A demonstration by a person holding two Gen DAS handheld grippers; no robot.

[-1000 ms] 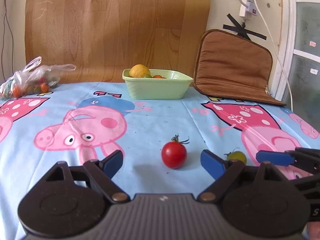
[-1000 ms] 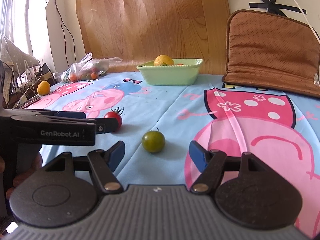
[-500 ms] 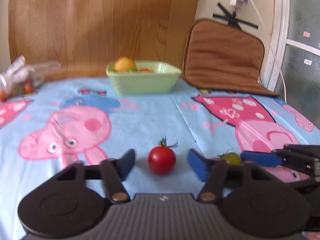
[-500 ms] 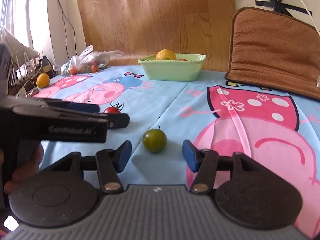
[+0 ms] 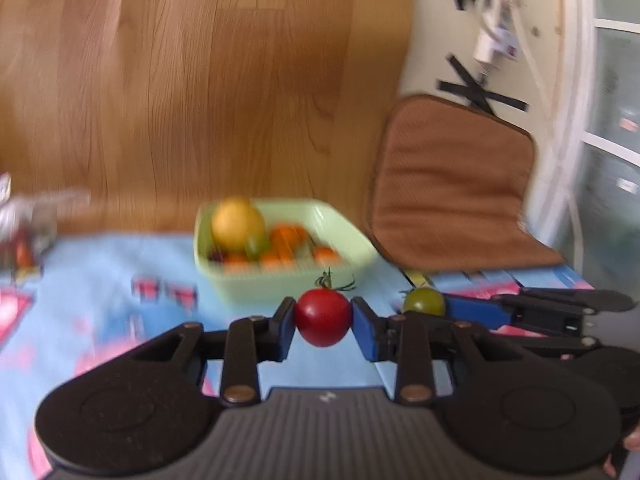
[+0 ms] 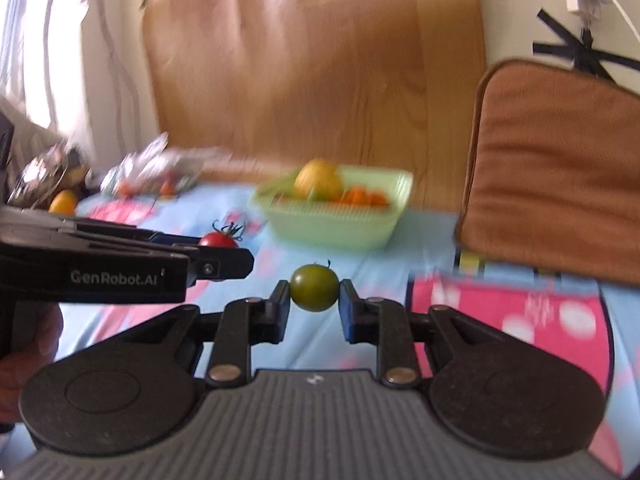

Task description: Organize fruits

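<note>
Left fingers (image 5: 288, 320) clamped on red tomato (image 5: 322, 322), right fingers (image 6: 347, 308) clamped on green tomato (image 6: 314, 287), both lifted.

One red tomato (image 5: 322, 317), one green tomato (image 6: 314, 287), one green basket (image 5: 344, 236), one brown cushion (image 5: 452, 184), two tongs (image 5: 323, 322) (image 6: 313, 304)

Between our left gripper's fingers (image 5: 362, 332) sits the red stemmed tomato (image 5: 323, 317); the green tomato (image 6: 314, 287) sits between our right's, just to its right. Behind both, on the counter (image 6: 432, 248), stands the pale green plastic basket (image 5: 280, 280) (fruit inside).
</note>
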